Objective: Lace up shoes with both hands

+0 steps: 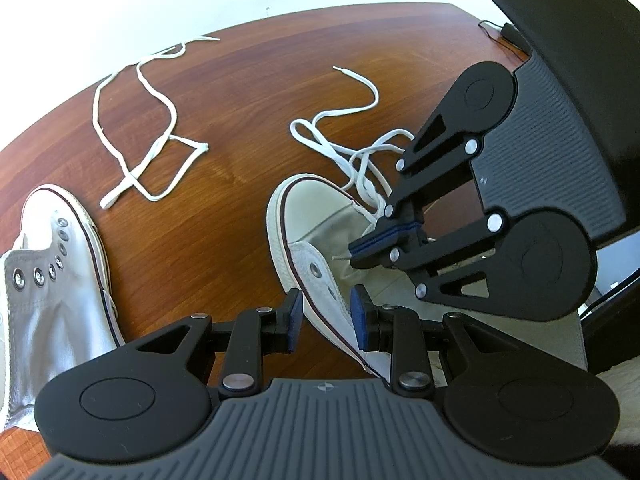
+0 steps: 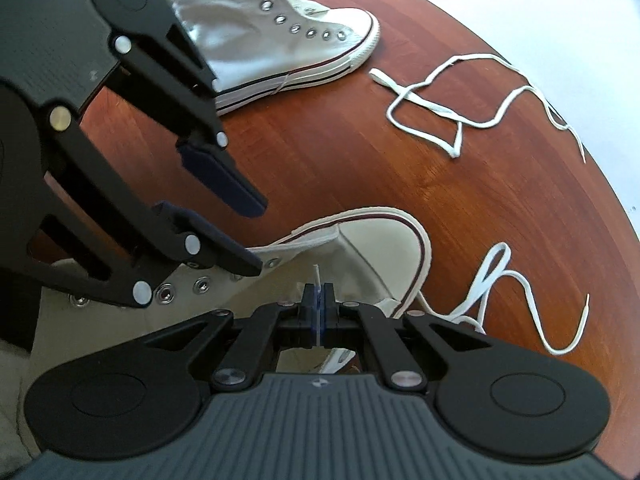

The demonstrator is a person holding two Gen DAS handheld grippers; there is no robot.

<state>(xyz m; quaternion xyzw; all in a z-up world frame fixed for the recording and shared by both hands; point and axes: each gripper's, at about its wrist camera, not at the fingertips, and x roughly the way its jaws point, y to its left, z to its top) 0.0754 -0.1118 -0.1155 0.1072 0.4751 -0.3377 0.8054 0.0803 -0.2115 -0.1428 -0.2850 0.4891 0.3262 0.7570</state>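
Two white high-top shoes sit on the wooden worktop (image 1: pixel 240 80) as you work over the near shoe (image 1: pixel 316 216), which lies on its side with its toe cap pointing away from you. Your right gripper (image 2: pixel 319 312) has its fingers closed on the stiff tip of a white lace (image 2: pixel 317 280), which sticks up between the blue pads just above the shoe's tongue; in the left wrist view the same gripper (image 1: pixel 384 240) reaches in from the right, pads pressed together over the shoe's opening. Your left gripper (image 1: pixel 325 320) has its fingers open, one pad on either side of the shoe's eyelet flap; whether either pad touches the canvas cannot be told. In the right wrist view that gripper (image 2: pixel 240 232) hangs over the row of metal eyelets (image 2: pixel 202 285), fingers spread. The rest of the lace trails off the toe in loose loops (image 1: pixel 352 112) on the worktop. The second shoe (image 2: pixel 280 36) stands well apart, unlaced, its eyelets bare. A spare lace (image 1: pixel 140 132) lies tangled beside it.
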